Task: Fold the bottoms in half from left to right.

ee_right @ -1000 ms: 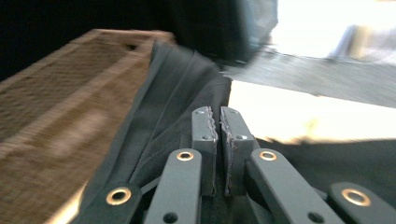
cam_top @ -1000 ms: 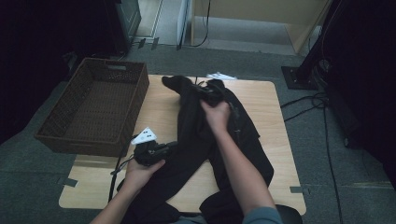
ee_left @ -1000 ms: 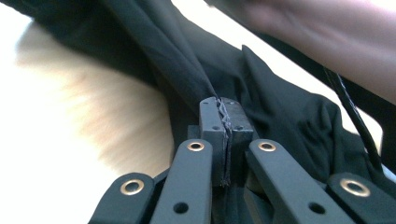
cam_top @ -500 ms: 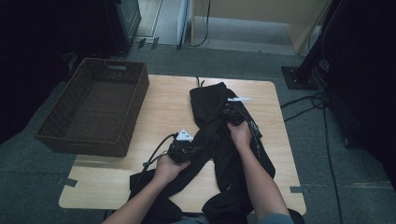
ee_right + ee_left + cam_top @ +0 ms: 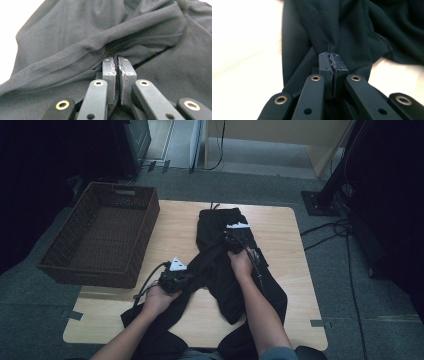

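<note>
Mid-fold on black trousers (image 5: 220,270), spread across the middle of the wooden table (image 5: 290,235) beside the wicker basket (image 5: 100,240). Left gripper (image 5: 333,61) pinched tight on a ridge of the cloth near the table's front, right gripper (image 5: 117,65) likewise clamped on a fold farther up. Next, probably: lay the held fabric flat, smooth, then let go without dragging it askew.

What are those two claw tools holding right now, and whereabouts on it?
Both pinch the black garment: the left gripper grips a bunched fold at its left edge, the right gripper a fold near its middle.
</note>
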Available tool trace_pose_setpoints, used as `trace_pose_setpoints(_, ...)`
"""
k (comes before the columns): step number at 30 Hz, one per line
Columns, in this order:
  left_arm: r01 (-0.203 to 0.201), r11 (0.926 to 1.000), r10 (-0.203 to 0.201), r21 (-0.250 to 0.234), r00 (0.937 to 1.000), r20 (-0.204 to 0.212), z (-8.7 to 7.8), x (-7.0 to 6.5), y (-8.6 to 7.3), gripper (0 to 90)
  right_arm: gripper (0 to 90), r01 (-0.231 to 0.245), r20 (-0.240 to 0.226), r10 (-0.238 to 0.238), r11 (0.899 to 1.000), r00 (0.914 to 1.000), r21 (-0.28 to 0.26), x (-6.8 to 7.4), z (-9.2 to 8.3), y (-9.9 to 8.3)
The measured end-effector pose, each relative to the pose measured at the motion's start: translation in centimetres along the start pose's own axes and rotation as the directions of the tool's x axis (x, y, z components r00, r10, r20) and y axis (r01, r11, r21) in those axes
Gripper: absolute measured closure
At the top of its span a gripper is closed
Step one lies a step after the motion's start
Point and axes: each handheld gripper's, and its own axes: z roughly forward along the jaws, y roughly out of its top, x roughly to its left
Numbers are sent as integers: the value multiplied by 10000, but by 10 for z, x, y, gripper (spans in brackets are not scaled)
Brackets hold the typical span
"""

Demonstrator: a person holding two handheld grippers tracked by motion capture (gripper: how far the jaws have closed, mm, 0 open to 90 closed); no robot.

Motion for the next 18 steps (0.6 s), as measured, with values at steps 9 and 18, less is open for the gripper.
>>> trace_pose_setpoints(9,805,9968,-801,9,9932,-841,-26,36,-17,883,848,-918,-1018,893,9956,9908,-203,59,21,9)
trace_pose_setpoints(18,887,9892,-812,-1164,9944,680,-58,13,8,896,859,38,-1646,-208,9947,9861,-1032,43,-9,34)
